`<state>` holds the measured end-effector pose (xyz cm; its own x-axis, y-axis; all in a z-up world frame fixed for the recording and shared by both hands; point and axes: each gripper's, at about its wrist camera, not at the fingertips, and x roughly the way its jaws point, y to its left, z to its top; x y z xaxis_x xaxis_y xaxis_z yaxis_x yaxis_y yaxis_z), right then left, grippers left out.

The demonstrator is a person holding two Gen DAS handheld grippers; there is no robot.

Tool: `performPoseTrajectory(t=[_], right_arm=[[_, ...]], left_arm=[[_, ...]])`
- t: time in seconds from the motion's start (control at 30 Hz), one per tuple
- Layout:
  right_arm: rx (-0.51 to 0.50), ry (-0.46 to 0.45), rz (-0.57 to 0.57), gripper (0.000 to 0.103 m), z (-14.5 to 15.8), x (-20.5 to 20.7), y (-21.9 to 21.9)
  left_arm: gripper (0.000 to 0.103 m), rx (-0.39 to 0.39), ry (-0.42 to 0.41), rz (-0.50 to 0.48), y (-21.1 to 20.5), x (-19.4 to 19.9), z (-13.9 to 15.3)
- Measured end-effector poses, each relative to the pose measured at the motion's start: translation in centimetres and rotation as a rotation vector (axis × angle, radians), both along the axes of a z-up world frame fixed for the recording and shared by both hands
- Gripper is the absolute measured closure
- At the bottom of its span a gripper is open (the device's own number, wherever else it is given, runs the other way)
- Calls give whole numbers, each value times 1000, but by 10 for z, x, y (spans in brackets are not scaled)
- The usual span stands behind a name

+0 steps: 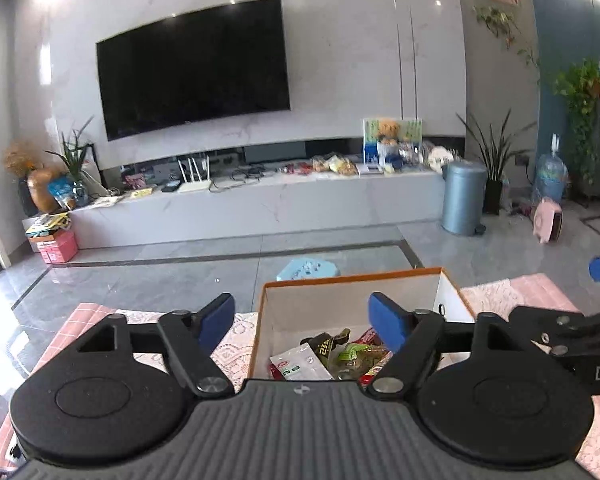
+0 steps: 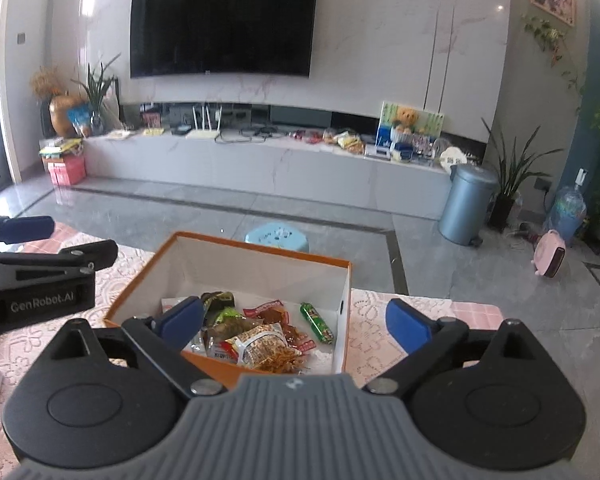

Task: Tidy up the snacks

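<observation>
An open cardboard box (image 2: 260, 256) with orange rim and white inside stands on the pink lace tablecloth; it also shows in the left wrist view (image 1: 340, 292). Several snack packets (image 2: 260, 336) lie in it, among them a green roll (image 2: 317, 322) and a noodle snack bag (image 2: 260, 346); the packets also show in the left wrist view (image 1: 332, 354). My left gripper (image 1: 302, 322) is open and empty, over the box's near left side. My right gripper (image 2: 294, 322) is open and empty, over the box's near right side.
The pink tablecloth (image 2: 420, 308) covers the table around the box. Beyond the table edge are a light blue stool (image 2: 276, 237), grey floor, a TV cabinet (image 2: 260, 168) and a blue bin (image 2: 466, 204). The left gripper's body (image 2: 40, 280) is at the right view's left.
</observation>
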<state>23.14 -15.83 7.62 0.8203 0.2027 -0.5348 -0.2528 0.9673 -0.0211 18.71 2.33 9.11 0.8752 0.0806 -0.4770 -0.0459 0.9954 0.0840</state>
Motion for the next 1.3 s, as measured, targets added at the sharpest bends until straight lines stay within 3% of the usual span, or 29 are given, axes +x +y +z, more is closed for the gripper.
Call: performPoseTrajectory(t=[0.1, 0.37, 0.67, 0.9, 1.3], right_arm=[[16, -1, -21, 8, 5, -25, -7], [44, 3, -86, 7, -1, -82, -22], [89, 55, -131, 5, -27, -127, -19], [126, 79, -169, 5, -50, -145, -23], [142, 22, -180, 5, -52, -155, -33]], left_arm=[[7, -32, -9, -10, 3, -18, 6], [7, -71, 25, 26, 11, -51, -1], [7, -13, 140, 42, 13, -85, -28], [7, -13, 226, 24, 8, -97, -53], [7, -5, 199, 8, -4, -110, -52]])
